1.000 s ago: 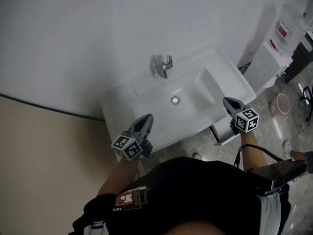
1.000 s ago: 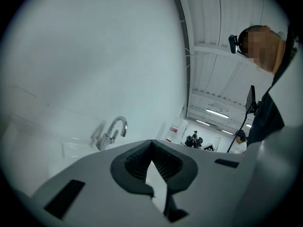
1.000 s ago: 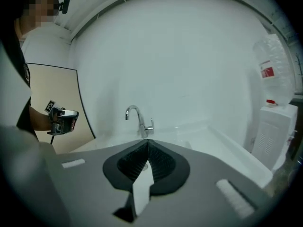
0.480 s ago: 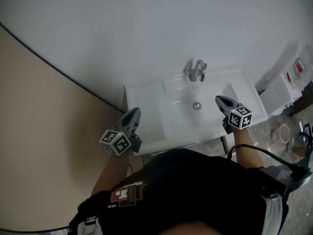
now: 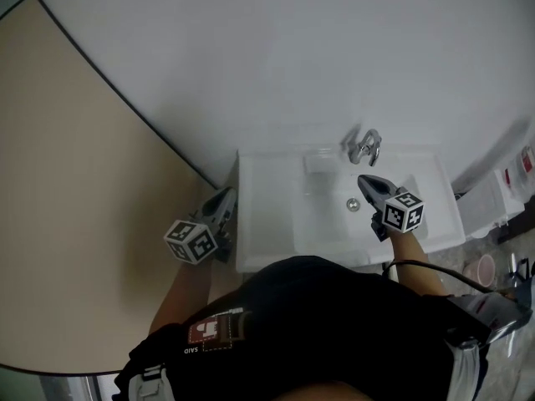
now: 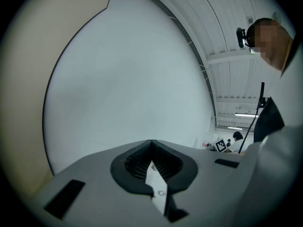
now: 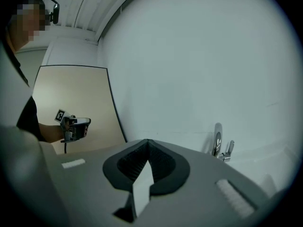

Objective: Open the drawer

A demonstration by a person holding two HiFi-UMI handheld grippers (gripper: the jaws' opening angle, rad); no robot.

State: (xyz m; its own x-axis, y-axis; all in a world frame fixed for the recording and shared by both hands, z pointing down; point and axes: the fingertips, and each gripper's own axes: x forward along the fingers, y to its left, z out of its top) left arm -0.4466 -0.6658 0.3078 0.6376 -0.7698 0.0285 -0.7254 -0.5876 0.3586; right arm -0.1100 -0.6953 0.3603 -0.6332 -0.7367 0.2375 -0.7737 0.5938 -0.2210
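No drawer shows in any view; the person's dark torso hides the front below the white sink (image 5: 267, 224). My left gripper (image 5: 224, 197) hangs beside the sink's left edge, in front of the beige panel, and points level at the white wall. In the left gripper view, the left gripper (image 6: 151, 142) is shut with nothing in it. My right gripper (image 5: 366, 180) hovers over the basin, just short of the chrome faucet (image 5: 364, 147). From the right gripper view, the right gripper (image 7: 147, 141) is shut and empty, with the faucet (image 7: 218, 143) to its right.
A beige wall panel (image 5: 75, 224) with a dark curved edge fills the left. A white wall rises behind the sink. On the far right stand a white container (image 5: 493, 199) and a pink bowl (image 5: 482, 268) on the floor.
Both grippers have swung left and risen. The left one went from the sink's front left corner to beside its left edge; the right one went from the front right corner to over the basin.
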